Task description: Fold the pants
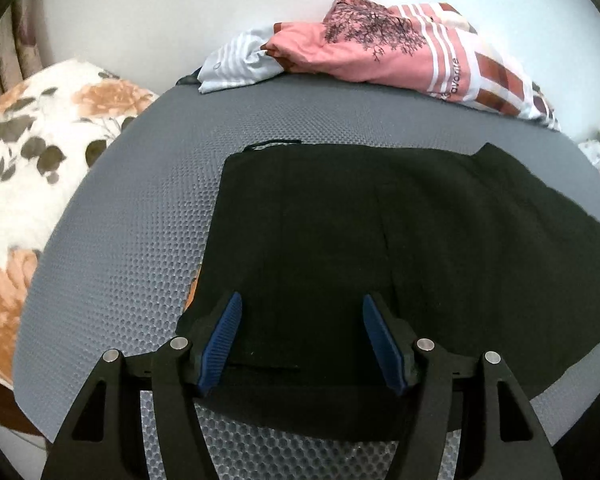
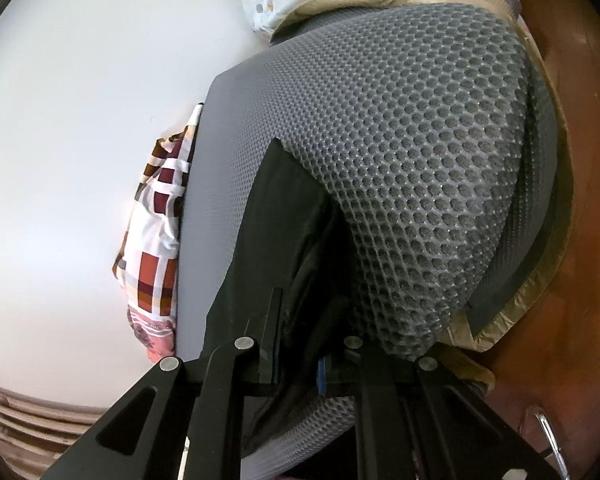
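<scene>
So, black pants (image 1: 380,240) lie flat on grey mesh mat (image 1: 132,220), long axis running left-right ahead of left gripper (image 1: 302,344). Its jaws stand wide, nothing pinched, cloth right under pads. Right gripper (image 2: 296,360) clamped narrow on pants end. Bare mat left and beyond; pink clothes pile (image 1: 380,52) at far edge.

1. A grey honeycomb-textured foam mat (image 1: 140,208) is the work surface.
2. Black fabric pants (image 1: 380,240), folded flat, lie from its centre toward 3 o'clock in the left wrist view.
3. A heap of pink, white and brown patterned clothes (image 1: 380,52) sits at its 12 o'clock edge.
</scene>
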A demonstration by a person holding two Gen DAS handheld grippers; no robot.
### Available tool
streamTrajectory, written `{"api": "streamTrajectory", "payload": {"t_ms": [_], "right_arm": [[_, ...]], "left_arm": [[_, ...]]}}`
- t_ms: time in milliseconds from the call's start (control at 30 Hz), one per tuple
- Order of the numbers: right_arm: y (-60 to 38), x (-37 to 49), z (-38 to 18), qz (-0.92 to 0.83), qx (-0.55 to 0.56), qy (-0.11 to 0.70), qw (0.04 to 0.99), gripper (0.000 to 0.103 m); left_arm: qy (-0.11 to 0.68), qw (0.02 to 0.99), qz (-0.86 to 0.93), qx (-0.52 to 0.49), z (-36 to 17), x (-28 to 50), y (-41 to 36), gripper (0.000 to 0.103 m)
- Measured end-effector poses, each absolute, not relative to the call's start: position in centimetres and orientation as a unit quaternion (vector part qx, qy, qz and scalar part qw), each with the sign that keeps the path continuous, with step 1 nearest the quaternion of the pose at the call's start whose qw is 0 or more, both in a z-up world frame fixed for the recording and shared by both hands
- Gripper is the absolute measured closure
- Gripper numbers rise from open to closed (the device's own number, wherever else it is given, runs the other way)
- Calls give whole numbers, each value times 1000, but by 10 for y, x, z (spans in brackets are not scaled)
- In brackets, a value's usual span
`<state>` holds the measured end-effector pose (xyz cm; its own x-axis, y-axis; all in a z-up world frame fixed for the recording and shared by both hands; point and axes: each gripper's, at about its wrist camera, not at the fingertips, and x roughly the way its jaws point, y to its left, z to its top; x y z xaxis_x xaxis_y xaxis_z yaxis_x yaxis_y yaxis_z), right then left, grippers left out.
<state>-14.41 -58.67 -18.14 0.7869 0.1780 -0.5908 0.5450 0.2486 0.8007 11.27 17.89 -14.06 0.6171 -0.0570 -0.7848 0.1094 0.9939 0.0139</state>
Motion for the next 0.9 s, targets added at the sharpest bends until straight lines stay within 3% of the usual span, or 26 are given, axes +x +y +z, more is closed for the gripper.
{"api": "streamTrajectory", "payload": {"t_ms": [333, 400, 667, 900], "right_arm": [[-493, -63, -72, -88, 389, 361, 843, 91], [-454, -37, -60, -51, 355, 373, 856, 91], [-309, 38, -100, 51, 269, 461, 844, 91], [-234, 49, -112, 86, 184, 486, 850, 91]], "left_arm": [[414, 905, -64, -71, -103, 103, 167, 39], [416, 903, -81, -70, -93, 103, 152, 34], [420, 891, -155, -70, -71, 87, 95, 14], [467, 862, -176, -88, -95, 92, 76, 14]]}}
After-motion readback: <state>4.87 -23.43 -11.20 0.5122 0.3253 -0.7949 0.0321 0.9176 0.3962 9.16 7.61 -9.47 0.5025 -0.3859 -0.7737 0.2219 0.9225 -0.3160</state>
